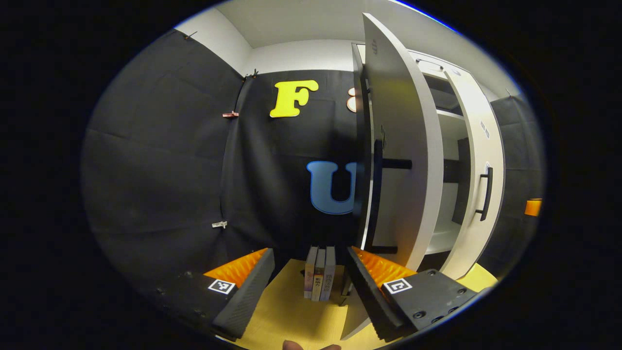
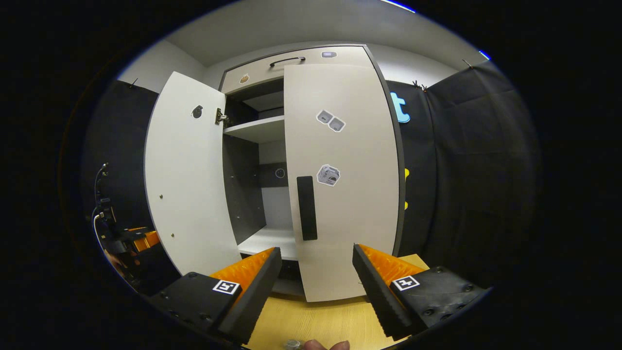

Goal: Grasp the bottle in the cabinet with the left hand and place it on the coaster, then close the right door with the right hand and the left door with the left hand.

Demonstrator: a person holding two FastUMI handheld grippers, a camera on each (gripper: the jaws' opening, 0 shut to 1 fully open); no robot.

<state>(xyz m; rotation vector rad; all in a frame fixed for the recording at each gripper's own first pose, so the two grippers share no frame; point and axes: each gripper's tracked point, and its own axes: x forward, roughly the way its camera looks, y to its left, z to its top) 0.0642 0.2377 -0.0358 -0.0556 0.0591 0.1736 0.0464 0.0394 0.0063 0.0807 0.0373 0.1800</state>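
Cabinet (image 2: 311, 160), tall and white with dark edge trim and a grey interior, occupies the centre of the right gripper view, standing on a pale wooden tabletop (image 2: 311, 321). Its left door (image 2: 187, 175), a plain white panel carrying a small dark sticker near the top, swings wide open toward the left of the frame; its right door (image 2: 340, 180), white with three small stickers and a black vertical bar handle (image 2: 306, 208), stands close to shut at centre right. Between them, a white upper shelf (image 2: 255, 129) and a white lower shelf (image 2: 269, 240) appear in the gap. The right gripper (image 2: 316, 272) sits at the bottom centre, fingers spread apart and holding nothing, just short of the right door's lower edge.

In the left gripper view the same cabinet (image 1: 452, 160) lies at the right of the frame, the left door (image 1: 403, 160) seen nearly edge-on at centre. The left gripper (image 1: 311, 277), at the bottom centre, has its fingers apart around nothing. Between and beyond them, a short row of upright books (image 1: 319, 274) stands on the yellow tabletop (image 1: 291, 316). Where the bottle and the coaster lie cannot be told.
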